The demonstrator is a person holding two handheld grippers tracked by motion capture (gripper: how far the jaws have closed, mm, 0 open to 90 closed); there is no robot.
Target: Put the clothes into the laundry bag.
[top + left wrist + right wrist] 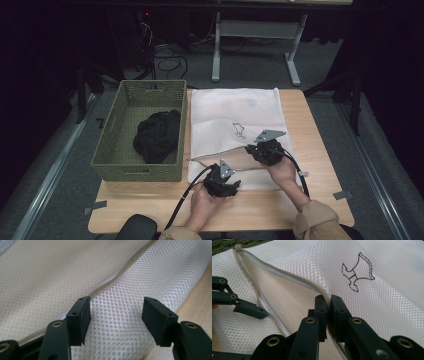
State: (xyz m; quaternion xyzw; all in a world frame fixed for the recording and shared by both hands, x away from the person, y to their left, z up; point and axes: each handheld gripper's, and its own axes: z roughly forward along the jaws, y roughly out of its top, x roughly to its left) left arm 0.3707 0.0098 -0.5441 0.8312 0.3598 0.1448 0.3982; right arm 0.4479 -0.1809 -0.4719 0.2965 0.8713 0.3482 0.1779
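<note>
A white mesh bag (235, 112) with a small dark embroidered animal (358, 272) lies flat on the wooden table (320, 150). Its zipped mouth faces the person and stands apart. My right gripper (329, 302) is shut on the upper zipper edge (287, 277) and holds it raised off the lower layer. In the high view the right gripper (251, 149) sits at the bag's near right. My left gripper (116, 315) stands open over the lower mesh layer (140, 277), beside the zipper line (110, 281). From above, the left gripper (227, 186) is at the bag's near edge.
A green perforated basket (112, 145) stands at the table's left, touching the bag's side, with a crumpled black garment (157, 135) inside. Bare wood runs along the near edge and the right side. Cables and a desk frame (255, 30) lie on the floor beyond.
</note>
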